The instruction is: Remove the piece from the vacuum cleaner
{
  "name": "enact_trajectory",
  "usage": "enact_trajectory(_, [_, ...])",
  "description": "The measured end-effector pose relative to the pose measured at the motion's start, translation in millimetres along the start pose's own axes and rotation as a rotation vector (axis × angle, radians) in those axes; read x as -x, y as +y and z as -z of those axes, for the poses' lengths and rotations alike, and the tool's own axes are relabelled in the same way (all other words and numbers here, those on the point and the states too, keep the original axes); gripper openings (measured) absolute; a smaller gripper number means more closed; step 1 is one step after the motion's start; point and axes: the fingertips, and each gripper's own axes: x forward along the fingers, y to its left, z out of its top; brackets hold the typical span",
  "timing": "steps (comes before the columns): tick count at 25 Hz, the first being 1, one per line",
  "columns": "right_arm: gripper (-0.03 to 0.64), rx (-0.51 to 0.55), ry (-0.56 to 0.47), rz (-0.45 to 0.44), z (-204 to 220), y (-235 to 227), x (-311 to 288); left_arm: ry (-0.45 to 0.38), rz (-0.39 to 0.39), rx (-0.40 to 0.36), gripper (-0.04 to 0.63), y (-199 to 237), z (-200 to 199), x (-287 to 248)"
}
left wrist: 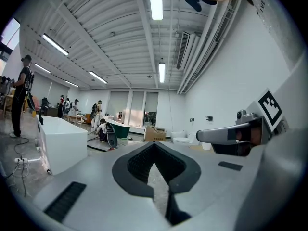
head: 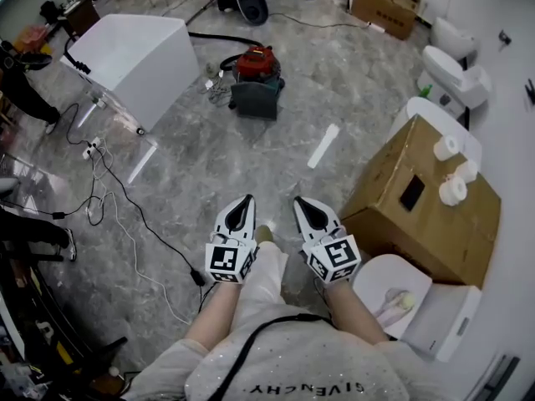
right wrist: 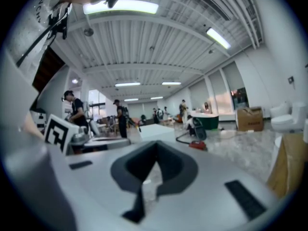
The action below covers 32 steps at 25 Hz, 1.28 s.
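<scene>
A red vacuum cleaner (head: pixel 256 63) with a dark grey base stands on the marble floor far ahead of me, its black hose curling off to the left. The same vacuum cleaner (right wrist: pixel 198 146) is a small red shape in the right gripper view. My left gripper (head: pixel 244 201) and right gripper (head: pixel 299 202) are held side by side close to my body, both pointing forward, both shut with nothing between the jaws. Neither is near the vacuum. In the left gripper view the right gripper's body shows at the right edge.
A white bathtub (head: pixel 134 53) stands at the left, with cables (head: pixel 117 199) trailing across the floor. A cardboard box (head: pixel 422 203) with paper rolls on top sits at the right, beside white toilets (head: pixel 451 69). Another toilet bowl (head: pixel 393 286) is right beside me. People stand at the far end.
</scene>
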Motion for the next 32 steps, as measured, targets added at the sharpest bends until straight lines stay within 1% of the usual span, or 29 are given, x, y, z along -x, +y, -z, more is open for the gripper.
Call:
enact_trajectory(6, [0.012, 0.012, 0.040, -0.017, -4.0, -30.0, -47.2, 0.025, -0.010, 0.024, 0.021, 34.8, 8.2, -50.4])
enact_trajectory(9, [0.012, -0.006, 0.053, -0.007, -7.8, -49.6, -70.6, 0.029, -0.001, 0.020, 0.021, 47.5, 2.6, -76.4])
enact_trajectory(12, [0.012, -0.017, 0.063, 0.001, -11.3, -64.1, -99.1, 0.033, 0.011, 0.001, 0.021, 63.0, -2.9, -98.7])
enact_trajectory(17, [0.012, -0.009, 0.081, -0.018, -17.2, -78.7, -145.2, 0.049, 0.001, 0.016, 0.021, 97.5, -2.6, -134.6])
enact_trajectory(20, [0.012, -0.007, 0.080, -0.023, -24.0, -88.4, -166.9, 0.049, 0.023, 0.007, 0.021, 110.7, -5.2, -153.5])
enact_trajectory(23, [0.012, -0.013, 0.074, -0.009, -30.3, -99.0, -180.5, 0.047, 0.043, 0.001, 0.021, 119.7, -7.9, -171.1])
enact_trajectory(27, [0.012, -0.015, 0.099, 0.008, -24.3, -109.6, -188.0, 0.036, 0.051, 0.021, 0.021, 124.6, -10.0, -186.1])
enact_trajectory(32, [0.012, -0.012, 0.113, -0.012, -23.6, -115.9, -209.3, 0.040, 0.028, 0.036, 0.021, 139.7, -8.6, -196.9])
